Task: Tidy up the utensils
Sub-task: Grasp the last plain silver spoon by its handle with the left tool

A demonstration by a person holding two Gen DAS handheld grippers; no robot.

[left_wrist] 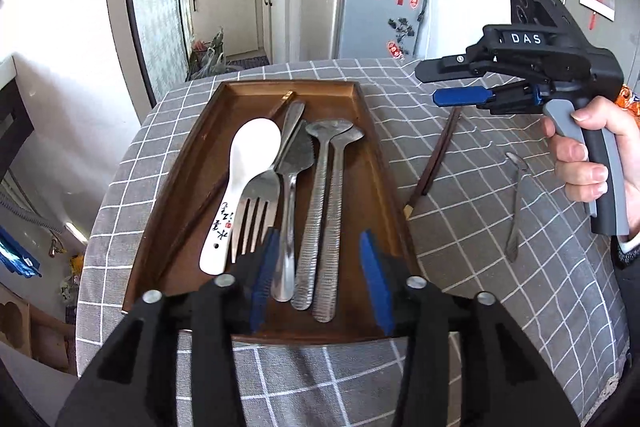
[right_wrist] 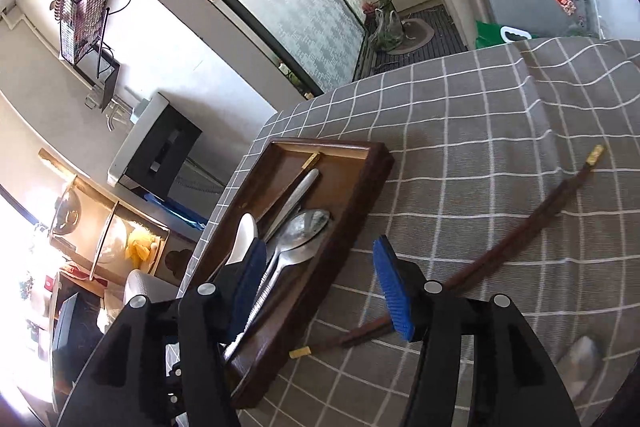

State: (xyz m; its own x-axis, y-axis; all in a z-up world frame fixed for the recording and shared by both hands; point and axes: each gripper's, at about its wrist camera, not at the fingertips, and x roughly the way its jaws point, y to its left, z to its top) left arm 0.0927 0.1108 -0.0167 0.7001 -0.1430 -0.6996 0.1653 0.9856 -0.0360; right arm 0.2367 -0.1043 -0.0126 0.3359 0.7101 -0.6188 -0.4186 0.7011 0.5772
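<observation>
Both claws, left claw (left_wrist: 318, 269) and right claw (right_wrist: 320, 285), stand wide and empty; chopsticks (right_wrist: 516, 247) beside the tray (right_wrist: 352, 195) could roll under a misaligned pinch.

L claw (left_wrist: 316, 267) & R claw (right_wrist: 320, 291) open (both empty).

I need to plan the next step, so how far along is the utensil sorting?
Mostly done: the white spoon, fork and metal spoons lie in the wooden tray. Nothing is in hand: left gripper and right gripper are open. Left on the tablecloth: the chopsticks and a small spoon.
</observation>
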